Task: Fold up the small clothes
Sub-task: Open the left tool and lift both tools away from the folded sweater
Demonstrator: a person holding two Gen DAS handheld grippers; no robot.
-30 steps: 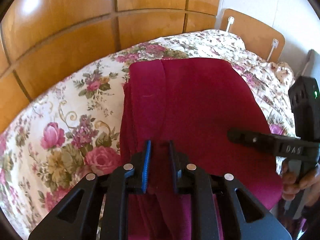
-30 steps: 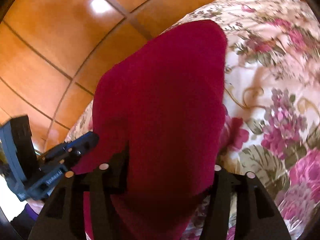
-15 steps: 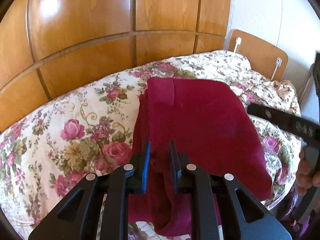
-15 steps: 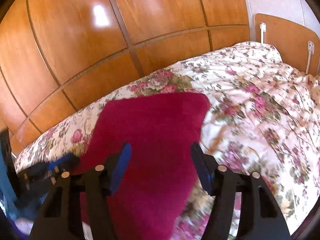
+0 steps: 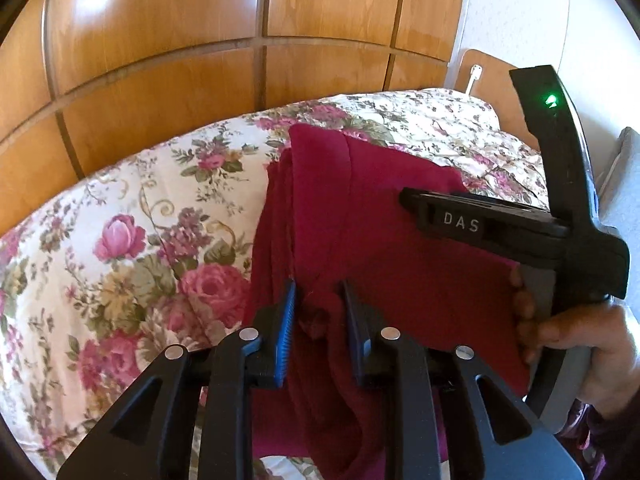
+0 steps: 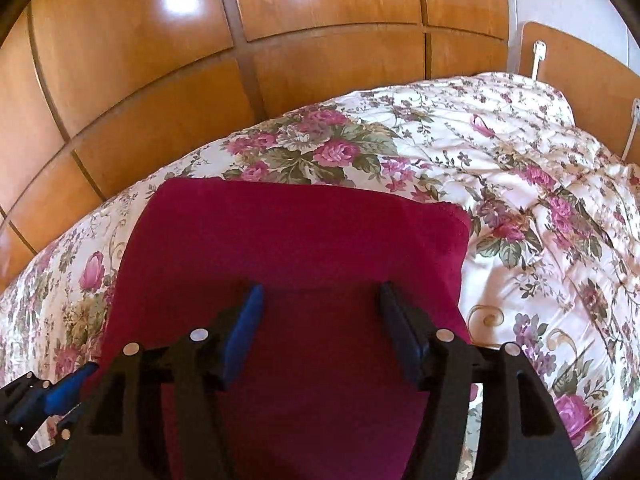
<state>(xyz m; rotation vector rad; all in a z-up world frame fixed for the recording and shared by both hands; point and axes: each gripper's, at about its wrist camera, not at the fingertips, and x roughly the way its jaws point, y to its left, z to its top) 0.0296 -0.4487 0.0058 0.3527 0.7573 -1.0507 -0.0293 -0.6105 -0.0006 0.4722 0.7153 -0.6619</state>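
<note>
While the dark red knit garment (image 6: 288,264) lies partly folded on the floral quilted bedspread (image 6: 520,184), your left gripper (image 5: 318,304) pinches its 6 o'clock edge; right gripper (image 6: 320,312) spread, empty. Final fold remains.

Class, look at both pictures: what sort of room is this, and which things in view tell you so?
Most likely a bedroom. A floral quilt covers what looks like a bed, a wooden headboard stands at its far end, and tall wooden wardrobe doors run alongside.
</note>
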